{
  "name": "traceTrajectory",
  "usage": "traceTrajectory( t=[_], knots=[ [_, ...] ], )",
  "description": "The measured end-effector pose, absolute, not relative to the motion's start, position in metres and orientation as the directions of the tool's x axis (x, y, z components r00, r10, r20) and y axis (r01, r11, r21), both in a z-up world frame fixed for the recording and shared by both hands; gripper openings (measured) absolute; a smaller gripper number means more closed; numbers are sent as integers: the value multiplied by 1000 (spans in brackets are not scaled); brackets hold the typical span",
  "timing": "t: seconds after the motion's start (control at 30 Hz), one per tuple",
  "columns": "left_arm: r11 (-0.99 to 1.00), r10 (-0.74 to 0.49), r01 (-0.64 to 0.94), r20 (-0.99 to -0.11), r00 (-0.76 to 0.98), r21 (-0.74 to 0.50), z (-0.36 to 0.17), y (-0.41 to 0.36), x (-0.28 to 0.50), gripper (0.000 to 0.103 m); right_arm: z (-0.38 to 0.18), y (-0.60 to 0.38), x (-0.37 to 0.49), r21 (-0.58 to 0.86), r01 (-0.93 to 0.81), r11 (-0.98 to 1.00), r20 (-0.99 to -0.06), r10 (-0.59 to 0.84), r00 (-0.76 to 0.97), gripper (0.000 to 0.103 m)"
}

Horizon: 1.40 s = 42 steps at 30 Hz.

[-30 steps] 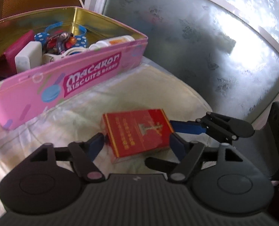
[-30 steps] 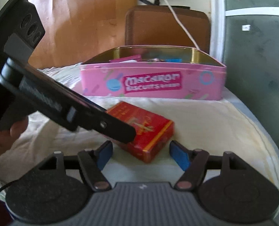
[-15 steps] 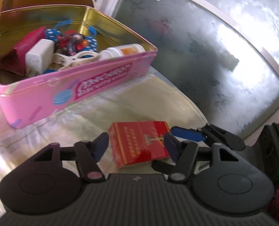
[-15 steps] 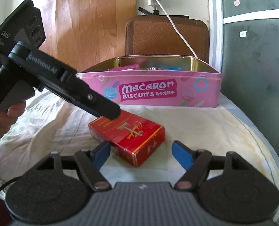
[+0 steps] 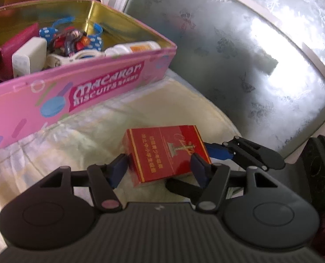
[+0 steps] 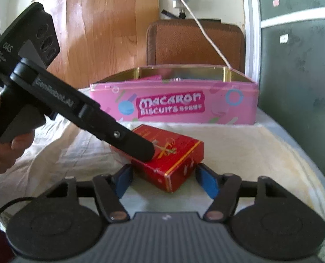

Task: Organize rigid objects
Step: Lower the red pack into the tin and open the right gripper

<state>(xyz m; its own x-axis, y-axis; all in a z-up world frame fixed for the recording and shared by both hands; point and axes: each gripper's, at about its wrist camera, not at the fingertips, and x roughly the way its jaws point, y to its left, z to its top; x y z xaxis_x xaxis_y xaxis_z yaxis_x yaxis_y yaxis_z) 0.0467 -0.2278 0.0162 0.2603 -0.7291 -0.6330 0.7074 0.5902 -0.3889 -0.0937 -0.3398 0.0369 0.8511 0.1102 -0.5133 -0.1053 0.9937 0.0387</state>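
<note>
A red box with gold print (image 5: 165, 151) lies on the cream cloth in front of a pink "Macaron Biscuits" tin (image 5: 79, 92). My left gripper (image 5: 159, 167) is open, its blue pads either side of the box's near end. My right gripper (image 6: 164, 180) is open around the box (image 6: 173, 156) from the other side. The left gripper's black body (image 6: 92, 118) reaches over the box in the right wrist view; the right gripper's fingers (image 5: 250, 151) show beside the box in the left wrist view.
The tin (image 6: 184, 107) holds a white charger (image 5: 28, 59), a white bottle (image 5: 131, 47), a dark red pouch (image 5: 8, 52) and blue-dotted items. A frosted glass panel (image 5: 250, 54) stands right of the table. A brown chair back (image 6: 195, 43) and hanging cable are behind.
Both grippers have moved in closer to the red box, which now sits between each pair of pads. The box has stayed on the cloth.
</note>
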Motion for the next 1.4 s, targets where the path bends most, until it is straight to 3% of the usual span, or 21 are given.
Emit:
traceTrajectory(
  t=[0.27, 0.43, 0.73, 0.9, 1.27, 1.4],
  knots=[
    [604, -750, 731, -535, 389, -316, 85, -228, 72, 65, 90, -352, -59, -26, -137, 990, -371, 117, 921, 63],
    [681, -708, 667, -505, 493, -303, 117, -231, 133, 65, 123, -360, 17, -63, -186, 980, -353, 153, 923, 63],
    [797, -600, 481, -576, 555, -366, 81, -239, 247, 65, 111, -377, 181, 82, -216, 973, -607, 221, 763, 63],
    [863, -495, 420, -636, 591, -282, 67, -252, 268, 66, 101, -367, 216, 57, -186, 981, -696, 172, 697, 67],
    [919, -343, 391, -578, 740, -46, 90, -231, 212, 70, 114, -372, 141, 119, -151, 981, -549, 192, 813, 68],
    [924, -317, 382, -532, 785, 13, 100, -216, 177, 73, 127, -365, 99, 146, -146, 978, -478, 199, 856, 77]
  ],
)
